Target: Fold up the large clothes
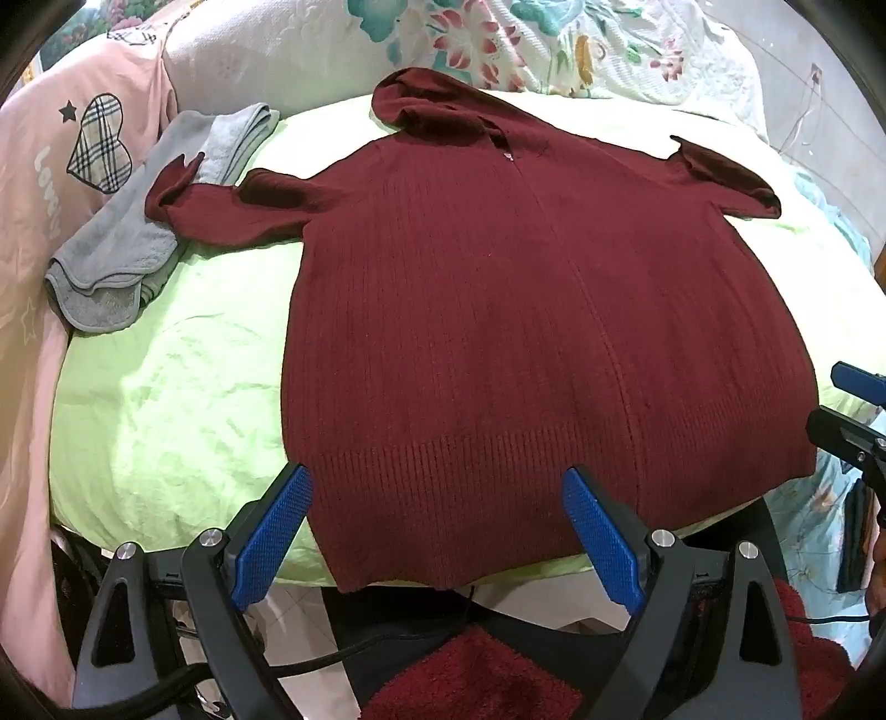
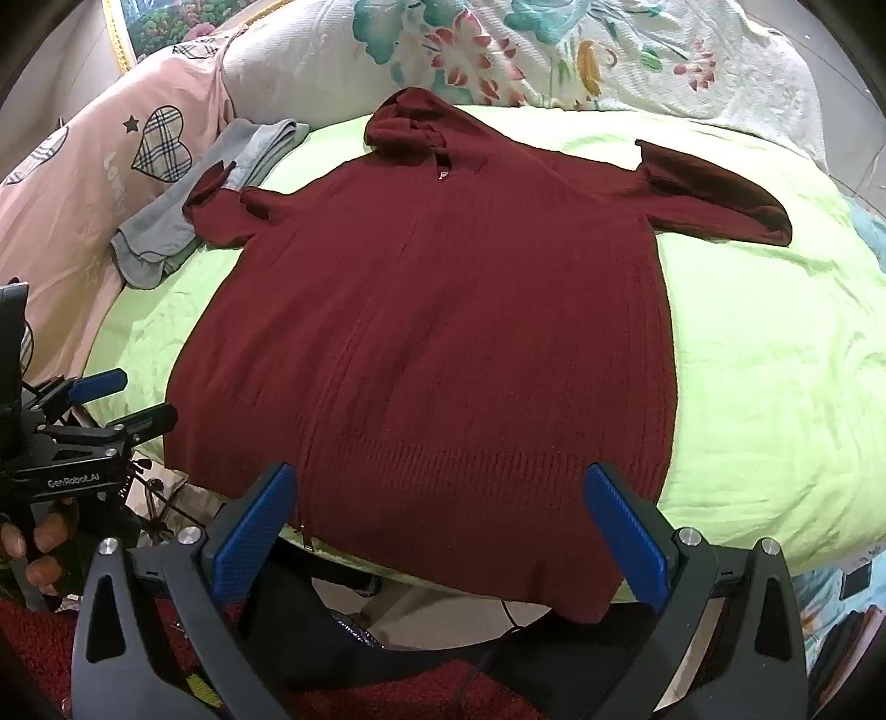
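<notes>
A dark red knitted hooded cardigan [image 1: 515, 310] [image 2: 443, 332] lies spread flat on a light green sheet [image 1: 166, 399] [image 2: 764, 387], hood at the far end, both sleeves out to the sides, ribbed hem hanging over the near edge. My left gripper [image 1: 437, 531] hovers open above the hem's left part, blue pads apart, nothing between them. My right gripper [image 2: 443, 531] stands open over the hem's right part, also holding nothing. Each gripper shows at the edge of the other's view: the right gripper [image 1: 853, 410] and the left gripper [image 2: 111, 399], which a person's hand holds.
A folded grey towel [image 1: 138, 243] [image 2: 194, 216] lies at the far left under the left sleeve's cuff. A pink quilt with plaid hearts [image 1: 83, 149] [image 2: 111, 166] and a floral quilt [image 1: 498, 39] [image 2: 554, 50] border the sheet. A dark red mat [image 1: 487, 675] and cables lie below the edge.
</notes>
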